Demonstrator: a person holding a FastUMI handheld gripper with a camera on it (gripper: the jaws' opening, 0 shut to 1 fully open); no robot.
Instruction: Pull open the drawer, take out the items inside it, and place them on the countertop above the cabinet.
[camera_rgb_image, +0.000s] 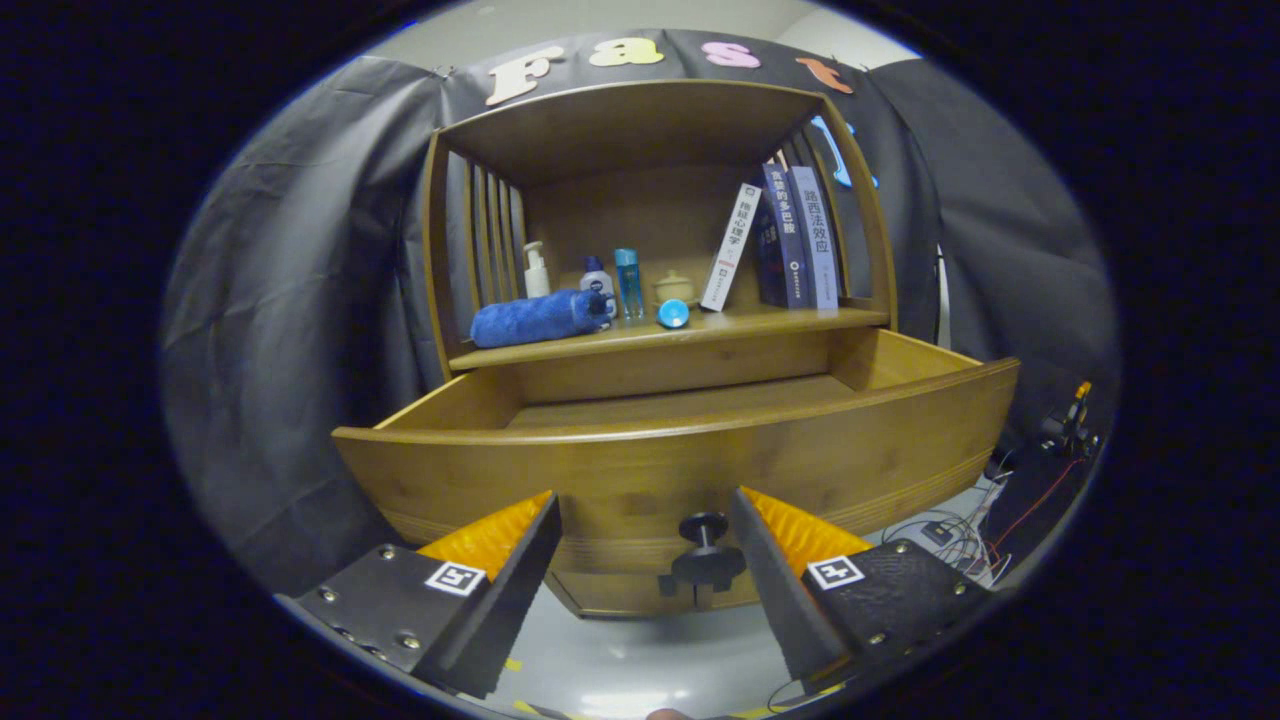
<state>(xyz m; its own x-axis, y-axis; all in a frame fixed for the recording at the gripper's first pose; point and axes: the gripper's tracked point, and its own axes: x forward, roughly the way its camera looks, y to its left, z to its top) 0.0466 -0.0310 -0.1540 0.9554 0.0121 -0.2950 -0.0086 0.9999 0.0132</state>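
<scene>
One drawer (680, 455) pulled open, its knob (707, 555) between my spread fingers.
I see the hand-held gripper (645, 575) released, gripping nothing, near the drawer front. On the worktop (760, 322) beyond: a rolled towel (540, 317) at left, bottles (600, 283) mid, books (785, 245) at right. Drawer floor looks bare from here.

Claw-mounted fisheye looks level and forward, close to the open drawer (680, 460) front
</scene>
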